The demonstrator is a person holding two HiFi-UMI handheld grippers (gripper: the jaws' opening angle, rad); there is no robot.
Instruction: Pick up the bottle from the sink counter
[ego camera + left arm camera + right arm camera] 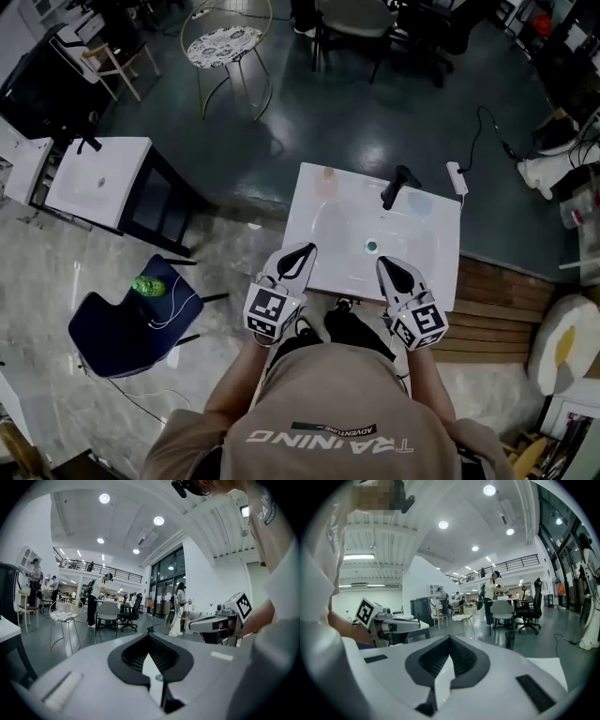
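**A:** Open workshop hall with a dark floor. The white sink counter (309,202) is dead ahead of both tongs. The bottle (326,180) stands at its far edge, beyond the tip of the left tongs (306,249) and a touch to their right. The black faucet (396,186) is further right, ahead of the right tongs (385,263).

**B:** Jaws?

**A:** Left tongs are pressed together with nothing between them. Right tongs are the same, together and empty. Both tips hover over the counter's near edge, well apart from the bottle.

**B:** What can bite us?

**A:** My read: the biggest risk is arriving with the jaws not spread. Closed tips would just shove the bottle. It sits close to the back edge, so a push could topple it or send it off to the floor. It's also pale and translucent on white, so the approach is easy to misjudge. If the right tongs reach across, the faucet is in their way. A fumbled grip likely drops it into the basin (361,239) between tongs and bottle.
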